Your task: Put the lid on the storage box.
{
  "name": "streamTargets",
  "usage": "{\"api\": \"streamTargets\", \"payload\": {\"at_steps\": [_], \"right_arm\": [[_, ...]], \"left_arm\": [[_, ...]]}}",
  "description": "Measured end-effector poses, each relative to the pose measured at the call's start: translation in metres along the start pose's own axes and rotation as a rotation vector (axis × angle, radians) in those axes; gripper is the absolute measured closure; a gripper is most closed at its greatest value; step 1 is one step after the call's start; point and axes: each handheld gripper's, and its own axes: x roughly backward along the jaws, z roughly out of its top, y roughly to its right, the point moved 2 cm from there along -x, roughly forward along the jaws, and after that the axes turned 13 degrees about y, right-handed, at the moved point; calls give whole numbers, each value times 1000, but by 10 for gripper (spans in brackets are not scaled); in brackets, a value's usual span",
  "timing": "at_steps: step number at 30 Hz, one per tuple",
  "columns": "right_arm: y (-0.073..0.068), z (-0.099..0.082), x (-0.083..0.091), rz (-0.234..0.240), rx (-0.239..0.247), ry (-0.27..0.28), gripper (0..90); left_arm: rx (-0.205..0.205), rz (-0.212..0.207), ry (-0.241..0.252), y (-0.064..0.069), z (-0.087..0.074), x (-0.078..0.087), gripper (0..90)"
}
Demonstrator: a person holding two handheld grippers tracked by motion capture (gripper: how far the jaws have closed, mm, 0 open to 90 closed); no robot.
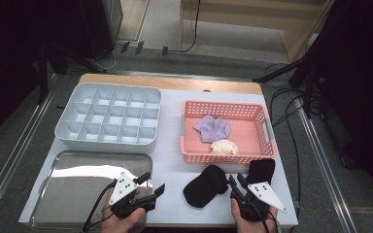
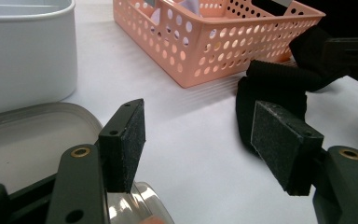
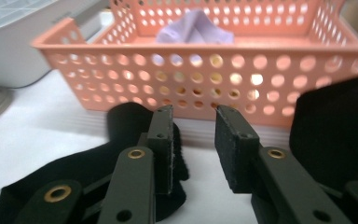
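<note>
Both grippers stand apart and empty — right gripper point(image 1: 236, 181) at lower centre, beside the black sock point(image 1: 205, 186), ready for pickup; left gripper point(image 1: 154, 183) idle over the tray point(image 1: 73, 187).

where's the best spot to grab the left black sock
Probably the upper end of the left black sock, the rounded, bunched part nearest the basket. It stands thicker off the table than the flat lower end, so pads can pinch it. Come from above with the right tool, which is open right beside it, jaws astride the sock's narrow width.
</note>
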Motion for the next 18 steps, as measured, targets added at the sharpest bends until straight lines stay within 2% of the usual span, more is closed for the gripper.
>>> {"api": "streamTargets", "payload": {"at_steps": [2, 4, 6, 9, 11, 14, 16, 18], "right_arm": [[-9, 1, 5, 30, 41, 10, 703], [-19, -1, 8, 100, 38, -4, 741], [-31, -9, 8, 198, 20, -51, 763], [-48, -27, 7, 291, 31, -141, 758], [-56, -35, 6, 324, 40, -174, 728], [-64, -42, 6, 354, 21, -197, 657], [-70, -45, 4, 362, 29, -208, 656], [-75, -51, 1, 354, 59, -234, 681]], "left_arm": [[0, 4, -1, 0, 0, 0, 368], [-2, 4, -2, 0, 0, 0, 368], [-1, -1, 0, 0, 0, 0, 368], [0, -1, 4, 0, 1, 1, 368], [0, -1, 4, 0, 1, 1, 368], [0, 0, 6, 0, 1, 1, 368], [0, 0, 5, 0, 1, 1, 368], [-3, -1, 3, 0, 1, 1, 368]]}}
